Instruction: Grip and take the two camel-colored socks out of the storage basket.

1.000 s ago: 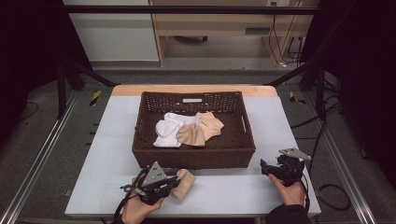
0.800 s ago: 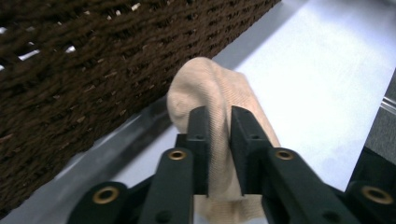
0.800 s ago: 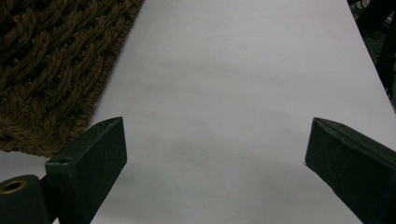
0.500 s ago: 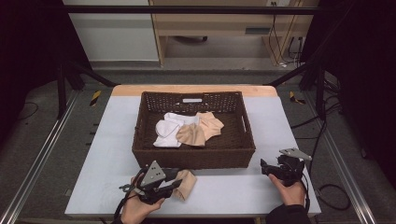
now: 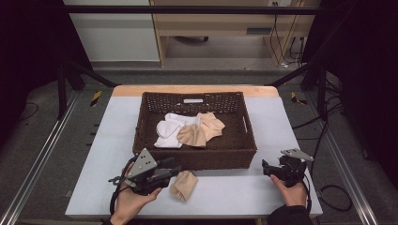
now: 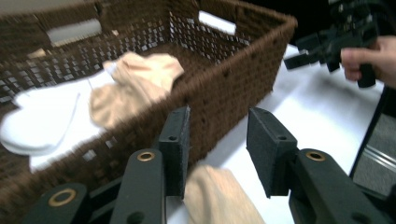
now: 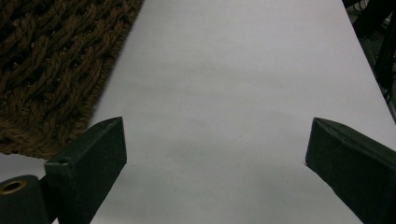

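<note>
Pale grey table top (image 5: 117, 140), matte and smooth, wooden edge at the far side, dark floor around it. Centre landmark: your brown woven wicker basket (image 5: 145, 140), rectangular, open-weave walls, white label on the far wall. Inside it lie soft crumpled socks: white ones (image 5: 166, 133) toward the basket's left, beige ones (image 5: 204, 129) overlapping them toward the middle.

One more beige sock (image 5: 184, 185) lies on the table just in front of the basket's near wall, folded, limp knit.

Your left gripper (image 6: 217, 144) sits at that sock, just in front of the basket's near-left corner. Jaws moderately parted, flat black pads; the sock lies below the gap, not clamped.

Your right gripper (image 7: 215, 172) is off the basket's near-right corner, over bare table. Jaws spread wide, holding nothing.
</note>
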